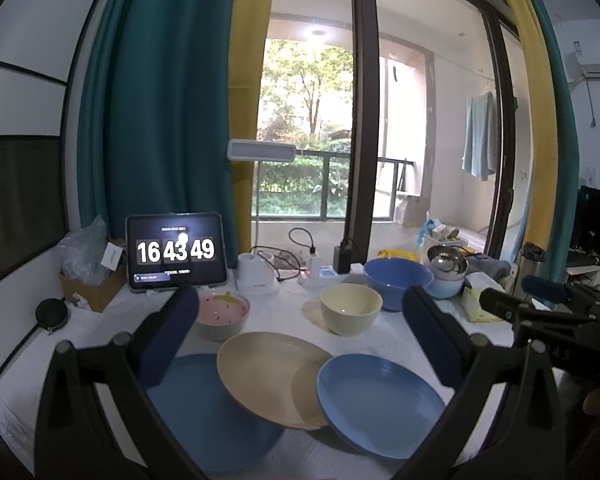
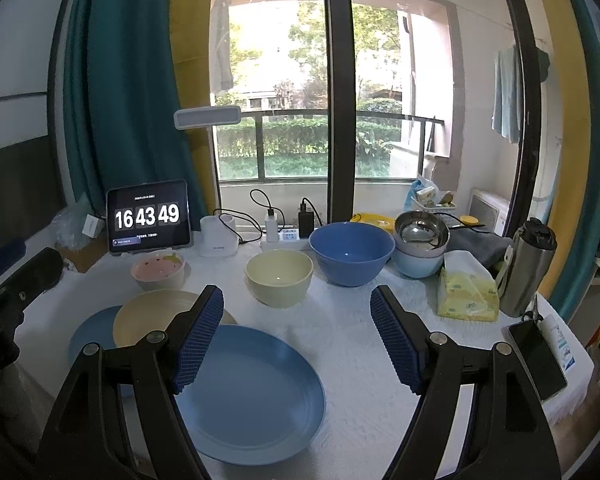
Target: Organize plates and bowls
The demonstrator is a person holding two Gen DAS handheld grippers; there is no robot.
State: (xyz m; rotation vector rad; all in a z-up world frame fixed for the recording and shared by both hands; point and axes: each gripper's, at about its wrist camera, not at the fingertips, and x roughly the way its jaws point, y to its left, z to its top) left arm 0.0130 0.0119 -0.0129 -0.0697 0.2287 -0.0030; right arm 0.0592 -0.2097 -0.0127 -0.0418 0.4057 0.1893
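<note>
Three plates overlap on the white cloth: a dark blue plate (image 1: pixel 212 412) lowest at the left, a beige plate (image 1: pixel 268 376) resting on it, and a lighter blue plate (image 1: pixel 380 404) lapping over the beige one's right edge. Behind them stand a pink bowl (image 1: pixel 222 314), a cream bowl (image 1: pixel 350 308), a big blue bowl (image 1: pixel 398 280), and a steel bowl (image 1: pixel 446 260) nested in a pale blue bowl (image 1: pixel 444 286). My left gripper (image 1: pixel 300 300) hovers open above the plates, holding nothing. My right gripper (image 2: pixel 297 294) is open over the lighter blue plate (image 2: pixel 252 396), before the cream bowl (image 2: pixel 279 278).
A tablet clock (image 1: pixel 176 252), lamp base (image 1: pixel 256 276) and power strip (image 1: pixel 320 274) line the back. A tissue pack (image 2: pixel 466 292), steel flask (image 2: pixel 530 268) and phone (image 2: pixel 536 354) sit at the right edge. A cardboard box (image 1: pixel 92 288) is back left.
</note>
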